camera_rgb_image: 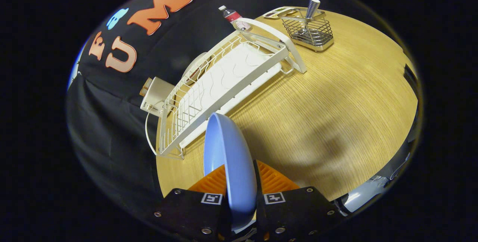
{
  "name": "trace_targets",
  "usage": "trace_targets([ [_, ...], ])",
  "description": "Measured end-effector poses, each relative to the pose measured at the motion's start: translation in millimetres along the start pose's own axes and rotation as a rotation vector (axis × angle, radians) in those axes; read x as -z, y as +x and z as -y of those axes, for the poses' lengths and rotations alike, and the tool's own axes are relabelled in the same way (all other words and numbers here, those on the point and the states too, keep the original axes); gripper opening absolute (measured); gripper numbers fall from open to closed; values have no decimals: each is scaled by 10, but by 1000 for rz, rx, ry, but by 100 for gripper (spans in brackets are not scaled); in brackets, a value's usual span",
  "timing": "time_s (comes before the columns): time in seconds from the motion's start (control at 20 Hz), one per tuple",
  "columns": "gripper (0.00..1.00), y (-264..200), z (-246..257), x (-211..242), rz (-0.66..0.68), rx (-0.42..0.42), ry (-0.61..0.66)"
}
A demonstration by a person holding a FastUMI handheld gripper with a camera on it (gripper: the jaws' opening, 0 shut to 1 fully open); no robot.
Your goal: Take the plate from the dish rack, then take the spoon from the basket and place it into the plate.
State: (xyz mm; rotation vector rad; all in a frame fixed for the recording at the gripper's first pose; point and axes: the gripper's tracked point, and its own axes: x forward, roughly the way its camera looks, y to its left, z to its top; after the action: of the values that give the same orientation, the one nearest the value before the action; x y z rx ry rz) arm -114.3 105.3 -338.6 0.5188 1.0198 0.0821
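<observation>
A light blue plate [227, 152] stands on edge between my two fingers, and my gripper [241, 176] is shut on its rim. The plate hangs above the wooden table [336, 115], just in front of the white wire dish rack [224, 85]. Beyond the rack's far end a metal wire basket [309, 31] stands on the table, and a spoon with a ribbed grey handle [312, 7] sticks upright out of it. The view is tilted, so the table appears slanted.
A white box-shaped item [157, 94] sits at the table's edge beside the rack. A small bottle with a red label [232, 15] and a flat coloured item [280, 11] lie behind the rack and basket. Black cloth hangs past the table's edge.
</observation>
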Motion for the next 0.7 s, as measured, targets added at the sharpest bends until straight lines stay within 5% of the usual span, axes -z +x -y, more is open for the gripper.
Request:
trace_targets([
  [0.5, 53, -96, 471, -270, 16, 65, -47],
  [0.7, 77, -314, 736, -822, 135, 118, -156],
])
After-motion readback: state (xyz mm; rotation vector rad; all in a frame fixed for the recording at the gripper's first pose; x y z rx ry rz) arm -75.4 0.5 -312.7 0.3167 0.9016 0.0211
